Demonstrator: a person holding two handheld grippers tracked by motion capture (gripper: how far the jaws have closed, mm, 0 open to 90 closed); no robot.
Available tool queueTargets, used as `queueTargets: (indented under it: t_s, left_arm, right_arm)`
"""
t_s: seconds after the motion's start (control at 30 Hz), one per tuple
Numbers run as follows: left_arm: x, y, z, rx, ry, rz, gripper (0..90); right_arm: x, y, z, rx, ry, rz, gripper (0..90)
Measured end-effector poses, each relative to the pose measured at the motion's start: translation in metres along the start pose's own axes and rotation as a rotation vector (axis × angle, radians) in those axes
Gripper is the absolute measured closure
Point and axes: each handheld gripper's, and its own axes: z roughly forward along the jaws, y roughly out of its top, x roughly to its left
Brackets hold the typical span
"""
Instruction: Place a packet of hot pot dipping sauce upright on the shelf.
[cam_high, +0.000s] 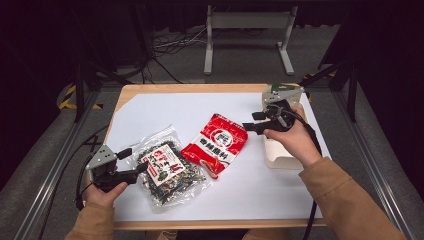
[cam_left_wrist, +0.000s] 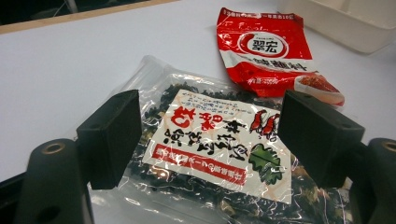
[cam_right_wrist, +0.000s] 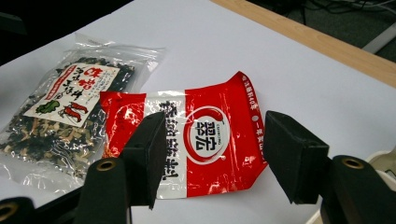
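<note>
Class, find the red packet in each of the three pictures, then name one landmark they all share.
High view: red packet at table centre, right of the clear bag.
Left gripper view: upper right, beyond the clear bag.
Right gripper view: centre, seen between the black jaws.
Shared landmark: clear bag of dark dried food, lying beside it.
</note>
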Motion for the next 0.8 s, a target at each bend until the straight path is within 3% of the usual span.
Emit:
queueTargets:
  t_s: [0.3,0.8]
  left_arm:
    - [0.0,-0.003,-0.004,0.003,0.007,-0.009,22.5]
    - [0.001,-0.003,-0.003,0.0,0.002,-0.012,22.5]
  right_arm:
    - [-0.021,0.007,0.03,0.091,0.008,0.051,38.5]
    - [-0.039,0.007,0.066,0.197,0.005,0.118,35.0]
